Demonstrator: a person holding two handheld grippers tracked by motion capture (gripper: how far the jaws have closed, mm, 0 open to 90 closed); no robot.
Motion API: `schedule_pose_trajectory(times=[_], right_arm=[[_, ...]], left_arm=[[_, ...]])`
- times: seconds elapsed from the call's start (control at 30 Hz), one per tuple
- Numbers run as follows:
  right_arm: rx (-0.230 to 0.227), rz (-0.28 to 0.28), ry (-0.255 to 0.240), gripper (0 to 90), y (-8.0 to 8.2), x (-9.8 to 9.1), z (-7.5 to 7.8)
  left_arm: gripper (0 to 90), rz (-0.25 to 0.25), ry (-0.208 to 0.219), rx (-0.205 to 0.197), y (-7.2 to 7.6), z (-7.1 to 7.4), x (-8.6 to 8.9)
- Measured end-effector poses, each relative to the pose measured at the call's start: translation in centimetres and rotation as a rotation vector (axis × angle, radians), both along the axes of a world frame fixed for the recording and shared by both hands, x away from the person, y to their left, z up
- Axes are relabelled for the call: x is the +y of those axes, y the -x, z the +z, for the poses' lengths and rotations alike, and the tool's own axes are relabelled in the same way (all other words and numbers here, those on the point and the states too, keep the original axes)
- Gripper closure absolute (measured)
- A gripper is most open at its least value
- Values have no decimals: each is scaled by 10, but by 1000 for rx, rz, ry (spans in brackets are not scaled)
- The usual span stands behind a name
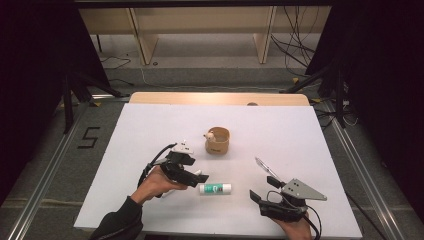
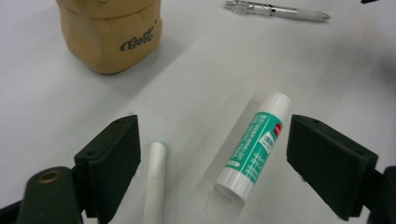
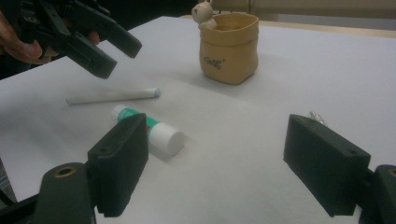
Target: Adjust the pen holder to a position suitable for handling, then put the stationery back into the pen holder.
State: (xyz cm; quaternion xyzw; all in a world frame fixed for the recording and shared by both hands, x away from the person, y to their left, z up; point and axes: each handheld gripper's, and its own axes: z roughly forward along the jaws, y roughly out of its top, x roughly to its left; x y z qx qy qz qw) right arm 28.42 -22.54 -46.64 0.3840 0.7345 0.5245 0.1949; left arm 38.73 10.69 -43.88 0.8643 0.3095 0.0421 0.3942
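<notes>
A glue stick [image 1: 215, 189] [image 2: 254, 147] [image 3: 154, 133], white with a green label, lies flat on the white table. Beside it lies a thin white pen [image 2: 155, 182] [image 3: 112, 96]. My left gripper [image 1: 199, 178] [image 2: 215, 128] [image 3: 114, 53] hangs open just above these two, touching neither. A tan pot [image 1: 217, 140] [image 2: 109, 32] [image 3: 229, 46] with a small bear figure on its rim stands farther back. My right gripper [image 1: 264, 188] [image 3: 215, 135] rests open near the front right, nothing between its jaws. A clear pen [image 1: 263, 166] [image 2: 275, 10] [image 3: 316, 116] lies just ahead of it.
The white board [image 1: 150, 125] covers a wooden table whose far edge [image 1: 220, 98] shows at the back. Black stands and cables sit on the floor at both sides. A wooden shelf frame stands behind.
</notes>
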Motion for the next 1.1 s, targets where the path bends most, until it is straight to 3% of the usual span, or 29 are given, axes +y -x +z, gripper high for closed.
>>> schedule_pose_trajectory(times=[0.53, 0.67, 1.1], right_arm=[[1, -3, 8, 229, 1, 2, -1], [4, -2, 5, 229, 1, 2, -1], [1, 7, 15, 229, 2, 1, -1]], left_arm=[[173, -119, -156, -14, 11, -12, -21], [173, -142, -163, -12, 12, -13, -26], [207, -233, -262, -24, 16, -20, -44]])
